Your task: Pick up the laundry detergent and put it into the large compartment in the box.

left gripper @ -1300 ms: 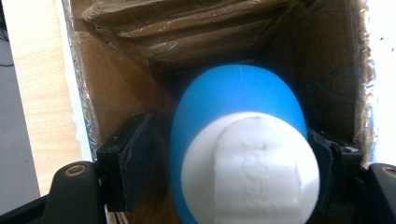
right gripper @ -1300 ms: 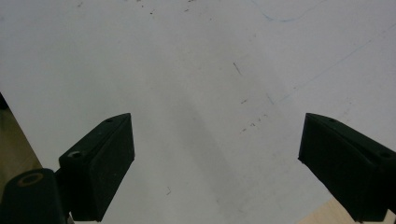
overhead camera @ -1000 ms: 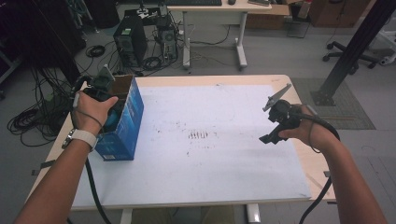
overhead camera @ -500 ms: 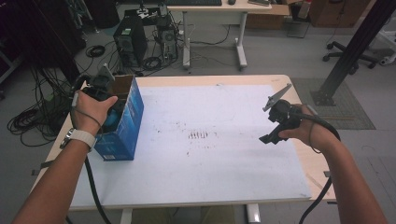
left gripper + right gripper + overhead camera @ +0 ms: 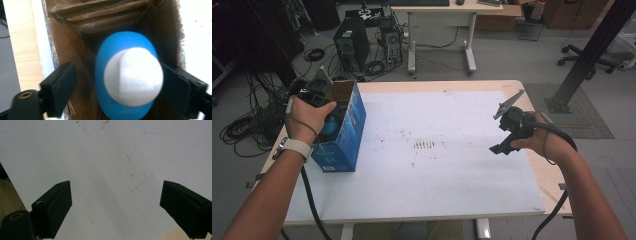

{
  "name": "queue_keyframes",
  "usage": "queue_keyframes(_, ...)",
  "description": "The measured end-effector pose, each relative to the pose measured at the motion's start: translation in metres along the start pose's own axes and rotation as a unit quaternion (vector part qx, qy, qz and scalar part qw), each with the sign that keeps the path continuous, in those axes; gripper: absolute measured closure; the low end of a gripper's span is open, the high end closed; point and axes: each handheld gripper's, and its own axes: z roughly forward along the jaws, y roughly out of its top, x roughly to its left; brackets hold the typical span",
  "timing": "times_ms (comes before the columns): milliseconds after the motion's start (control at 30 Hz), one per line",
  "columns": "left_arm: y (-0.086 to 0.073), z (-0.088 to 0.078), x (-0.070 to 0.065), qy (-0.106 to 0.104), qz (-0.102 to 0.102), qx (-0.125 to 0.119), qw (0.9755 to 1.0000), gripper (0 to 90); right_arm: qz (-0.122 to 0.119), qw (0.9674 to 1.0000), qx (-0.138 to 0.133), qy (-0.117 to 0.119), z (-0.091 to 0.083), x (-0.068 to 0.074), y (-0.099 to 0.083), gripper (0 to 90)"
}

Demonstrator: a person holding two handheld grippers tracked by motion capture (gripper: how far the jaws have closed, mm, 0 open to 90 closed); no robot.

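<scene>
An open blue cardboard box (image 5: 346, 137) stands at the table's left edge, its brown inside (image 5: 75, 37) facing up. Inside it lies a rounded blue and white object (image 5: 128, 75), which the high view catches as a blue patch (image 5: 332, 126). My left gripper (image 5: 318, 94) hangs over the box mouth, pointing down. Its jaws (image 5: 118, 75) have just been opening and now stand either side of the object, the left pad clearly off it. My right gripper (image 5: 504, 140) hovers over the table's right side, open (image 5: 115, 197), with nothing between its pads.
A white sheet (image 5: 437, 150) with dark smudges (image 5: 424, 145) covers most of the wooden table (image 5: 532, 90). Behind the table the floor holds computer towers (image 5: 354, 47), tangled cables, a second desk (image 5: 439, 7) and a black post (image 5: 584, 55).
</scene>
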Motion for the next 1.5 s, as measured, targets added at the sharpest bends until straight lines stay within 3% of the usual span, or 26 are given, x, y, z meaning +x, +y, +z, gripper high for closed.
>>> queue_keyframes(533,-0.001,-0.013,-0.002,-0.01,0.012,-0.001,0.9999,12.4,-0.001,1.0,-0.005,-0.002,-0.005,0.003,-0.002,10.7)
queue_keyframes(900,0.0,-0.033,-0.005,0.0,0.036,0.0,0.9993,10.1,-0.001,1.0,-0.006,-0.005,-0.009,0.004,-0.003,10.7)
queue_keyframes(1500,-0.002,-0.065,-0.015,-0.011,0.07,0.001,0.9975,10.3,-0.004,0.9999,-0.009,-0.007,-0.013,0.008,0.001,10.7)
